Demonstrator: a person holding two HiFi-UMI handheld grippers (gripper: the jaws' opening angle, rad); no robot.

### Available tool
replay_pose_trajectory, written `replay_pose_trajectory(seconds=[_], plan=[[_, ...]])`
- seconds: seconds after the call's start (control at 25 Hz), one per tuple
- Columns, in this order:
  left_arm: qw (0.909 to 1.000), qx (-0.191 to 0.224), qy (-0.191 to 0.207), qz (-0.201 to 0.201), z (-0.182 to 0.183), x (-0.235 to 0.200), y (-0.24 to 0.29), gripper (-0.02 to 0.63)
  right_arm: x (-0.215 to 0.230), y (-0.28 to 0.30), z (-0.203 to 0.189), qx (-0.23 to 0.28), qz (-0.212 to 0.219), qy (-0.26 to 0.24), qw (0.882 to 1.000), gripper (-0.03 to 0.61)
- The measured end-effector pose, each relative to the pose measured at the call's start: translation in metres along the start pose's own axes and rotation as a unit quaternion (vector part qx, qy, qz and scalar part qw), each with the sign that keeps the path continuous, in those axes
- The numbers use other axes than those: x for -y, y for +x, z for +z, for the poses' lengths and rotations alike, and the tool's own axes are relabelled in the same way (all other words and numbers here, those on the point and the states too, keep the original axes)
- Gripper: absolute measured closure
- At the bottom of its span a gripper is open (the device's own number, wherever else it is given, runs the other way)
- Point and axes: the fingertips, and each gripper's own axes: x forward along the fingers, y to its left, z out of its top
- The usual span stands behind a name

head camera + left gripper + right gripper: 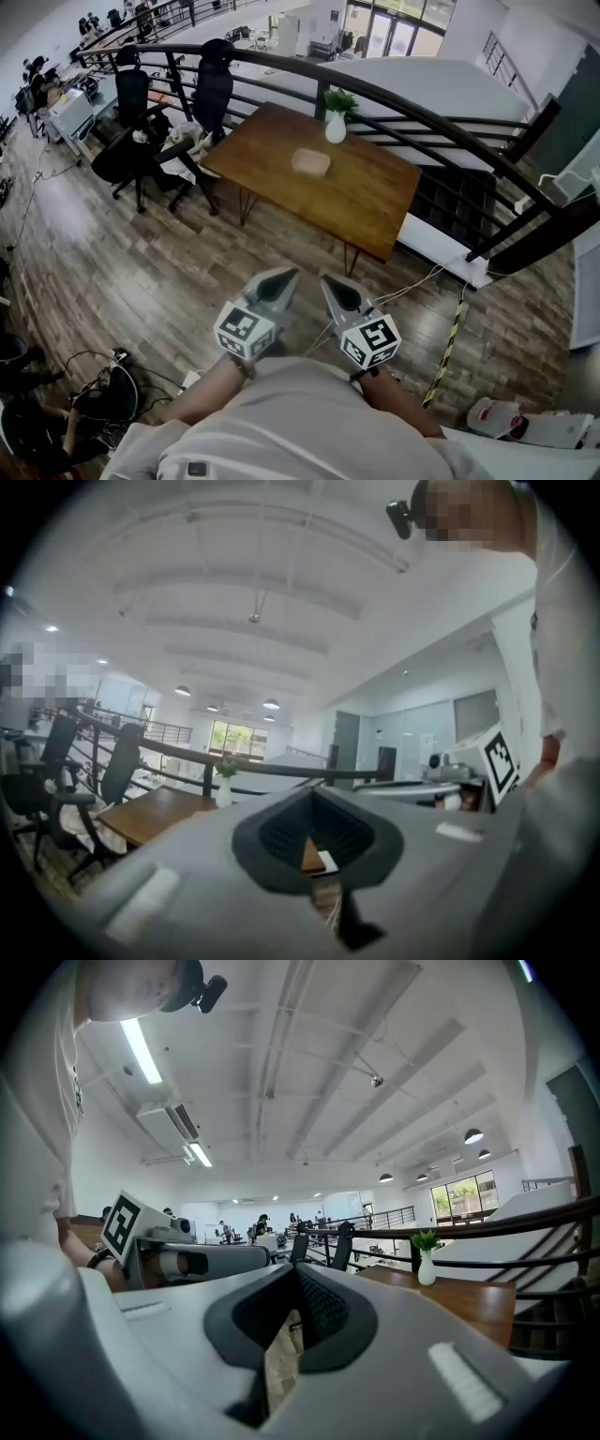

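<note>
The left gripper (284,275) and right gripper (331,280) are closed, with nothing in them. A wire (422,278) lies on the floor (141,253) just ahead, and a foot could catch on it. Far off, a box (311,162) sits mid-counter (375,197), near a vase (336,127) that a bump could tip.

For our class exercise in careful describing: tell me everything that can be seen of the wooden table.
The wooden table has a rectangular mid-brown top and thin dark legs. It stands level on the plank floor beside a curved dark railing. A white vase with a green plant stands near its far edge; a pale flat box lies mid-top. Black office chairs sit at its left end.
</note>
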Motion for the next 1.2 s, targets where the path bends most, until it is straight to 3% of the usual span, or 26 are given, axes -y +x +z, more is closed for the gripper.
replay_pose_trajectory(seconds=[0.28, 0.64, 1.0, 1.2], plan=[[1.0, 0.005, -0.002, 0.004, 0.031, -0.092, -0.005, 0.611, -0.005, 0.085, 0.027, 0.001, 0.003, -0.003, 1.0, 0.572], [0.9986, -0.001, -0.04, 0.035, 0.011, -0.172, -0.009, 0.611, -0.001, 0.153, 0.008, -0.03, 0.02, 0.004, 0.999, 0.572], [0.9969, -0.007, -0.03, 0.073, 0.019, -0.205, 0.002, 0.611, 0.018, 0.201, 0.019, -0.019, 0.066, 0.006, 0.998, 0.572], [0.9962, -0.011, -0.036, 0.078, 0.02, -0.226, 0.039, 0.611, 0.055, 0.223, 0.021, -0.028, 0.076, 0.013, 0.997, 0.572]])
